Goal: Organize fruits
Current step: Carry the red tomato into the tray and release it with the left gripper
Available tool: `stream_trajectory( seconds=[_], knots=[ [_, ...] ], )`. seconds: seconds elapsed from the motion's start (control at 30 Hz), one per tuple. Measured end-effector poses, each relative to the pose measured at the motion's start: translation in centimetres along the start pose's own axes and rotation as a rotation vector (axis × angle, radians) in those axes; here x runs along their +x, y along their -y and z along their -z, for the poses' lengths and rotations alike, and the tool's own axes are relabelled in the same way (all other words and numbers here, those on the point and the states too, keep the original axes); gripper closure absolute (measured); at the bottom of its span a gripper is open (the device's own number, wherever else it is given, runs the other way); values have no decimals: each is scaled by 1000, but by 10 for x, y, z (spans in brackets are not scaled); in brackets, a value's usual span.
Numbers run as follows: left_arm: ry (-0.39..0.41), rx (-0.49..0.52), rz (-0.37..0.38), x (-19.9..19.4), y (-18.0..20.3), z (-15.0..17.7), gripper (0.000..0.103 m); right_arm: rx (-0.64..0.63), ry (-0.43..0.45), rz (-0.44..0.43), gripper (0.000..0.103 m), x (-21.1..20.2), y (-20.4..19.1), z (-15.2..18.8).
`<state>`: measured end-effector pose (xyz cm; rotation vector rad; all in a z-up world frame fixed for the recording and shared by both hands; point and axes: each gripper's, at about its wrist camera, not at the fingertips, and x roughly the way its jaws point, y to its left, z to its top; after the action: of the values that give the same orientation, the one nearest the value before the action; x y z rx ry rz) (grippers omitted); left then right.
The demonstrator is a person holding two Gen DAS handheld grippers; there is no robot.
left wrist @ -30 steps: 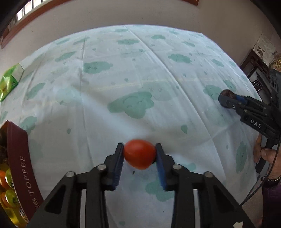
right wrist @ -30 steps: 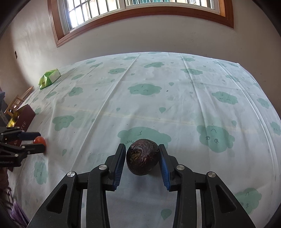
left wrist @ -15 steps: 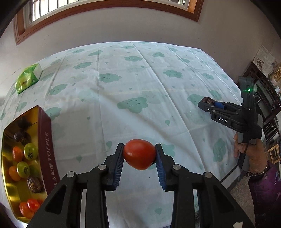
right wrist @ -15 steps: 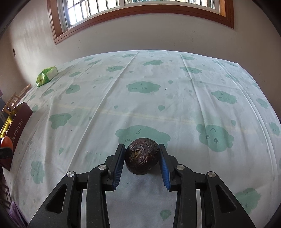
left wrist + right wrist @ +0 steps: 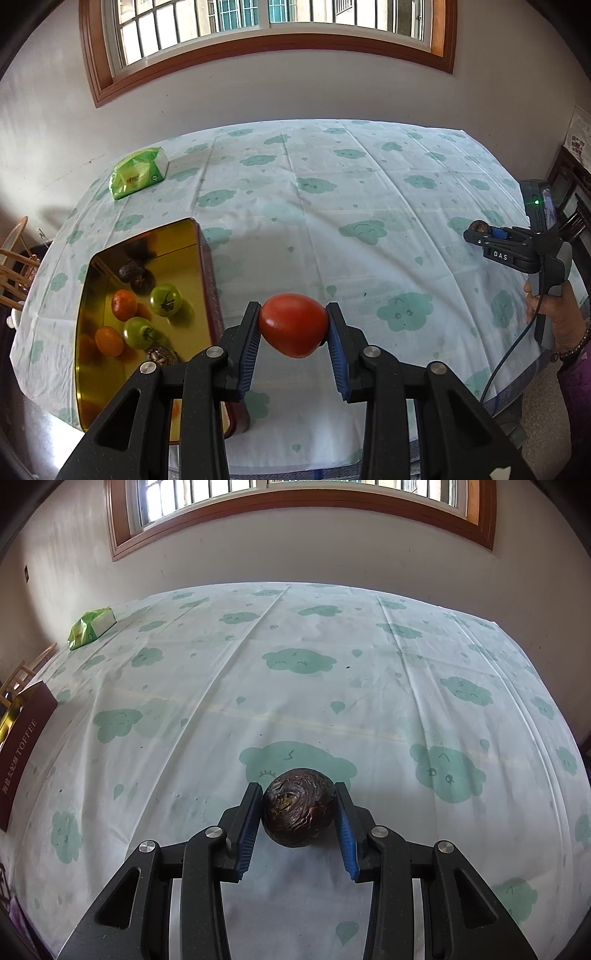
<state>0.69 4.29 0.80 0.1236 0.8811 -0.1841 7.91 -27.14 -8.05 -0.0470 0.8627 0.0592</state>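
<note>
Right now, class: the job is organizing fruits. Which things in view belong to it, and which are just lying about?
Belong to the job:
- red tomato, held in the left gripper
- wrinkled dark fruit, held in the right gripper
- gold tin already holding fruits

Just lying about:
- green packet
- cloud-print tablecloth

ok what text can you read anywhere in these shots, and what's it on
"TOFFEE": side of the dark red tin, after Chinese characters too small to read.
"DAS": white letters on the right gripper body.
Green packet: print too blurred to read.
Wall poster: unreadable.
</note>
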Motion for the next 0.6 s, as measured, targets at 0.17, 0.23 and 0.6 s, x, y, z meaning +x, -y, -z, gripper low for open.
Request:
stream_trajectory(
  seconds=[0.17,0.23,0.6],
  knots=[
    [12,-44,-24,-4,-22,6,72,-7,-2,10,64,0,-2,0],
    [13,-58,-34,-5,-30,8,72,-8,-2,11,64,0,-2,0],
    [-5,-123,-78,3,-66,22,72,-8,-2,12,64,0,-2,0]
  ],
)
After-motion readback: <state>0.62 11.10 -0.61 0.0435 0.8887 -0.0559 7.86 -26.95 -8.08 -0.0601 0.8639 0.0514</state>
